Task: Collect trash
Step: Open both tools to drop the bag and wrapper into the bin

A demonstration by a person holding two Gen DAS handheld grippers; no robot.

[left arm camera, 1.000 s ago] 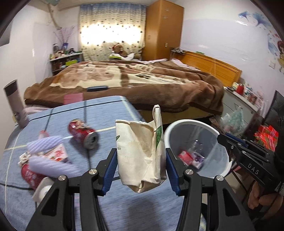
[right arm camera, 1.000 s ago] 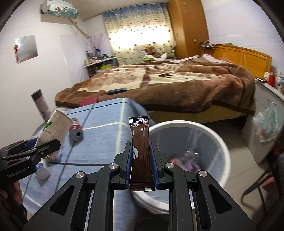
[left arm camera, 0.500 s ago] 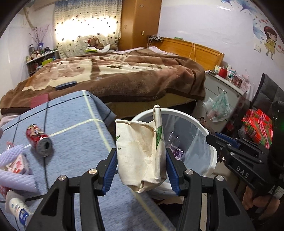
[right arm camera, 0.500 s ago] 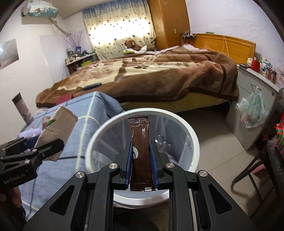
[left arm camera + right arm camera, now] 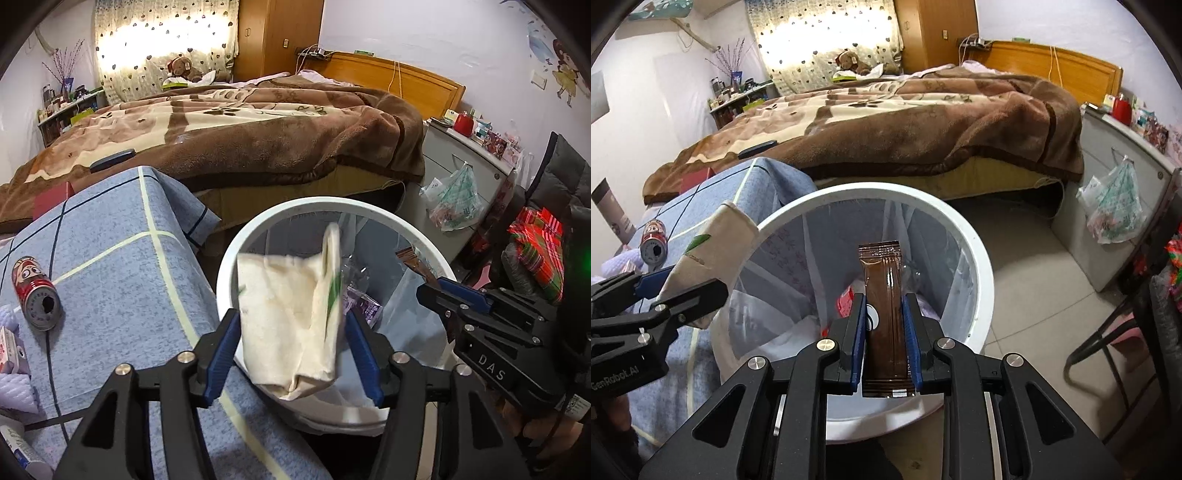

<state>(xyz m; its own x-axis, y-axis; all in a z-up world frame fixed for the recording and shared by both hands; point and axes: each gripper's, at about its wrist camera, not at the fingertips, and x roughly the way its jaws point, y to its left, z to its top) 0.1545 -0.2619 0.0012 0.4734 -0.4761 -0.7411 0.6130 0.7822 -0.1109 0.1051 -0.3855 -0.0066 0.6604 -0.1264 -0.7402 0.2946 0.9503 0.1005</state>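
**Trash over the bin, not yet safely in**

Left wrist view: the left gripper (image 5: 290,321) is over the white bin (image 5: 317,201) with a paper bag (image 5: 284,295) between its blue pads. The bag looks blurry, and I see thin gaps beside it. So I cannot tell if the gripper is squeezing it or has let go. The bag is cream, soft and crumpled, with a green mark and a tall floppy flap. It hangs over the near edge of the bin, not the middle. I think it could catch on the smooth round rim and tip out onto the floor or the bench (image 5: 122,277). A light bag can also drift as it falls. The bench has a fuzzy blue cloth with pale stripes. A red metal can (image 5: 35,291) lies on its side there, well away from the bin. It is round, so a bump to the cloth might make it roll off.

Right wrist view: the right gripper (image 5: 884,306) is clamped on a brown packet (image 5: 884,295). The packet is long, flat and shiny, and it stands up straight over the middle of the bin. It looks slick, so it might slip out early, though it would likely land inside. The bin has a thin see-through liner with other trash at the bottom. The two grippers are close, so they could knock together.
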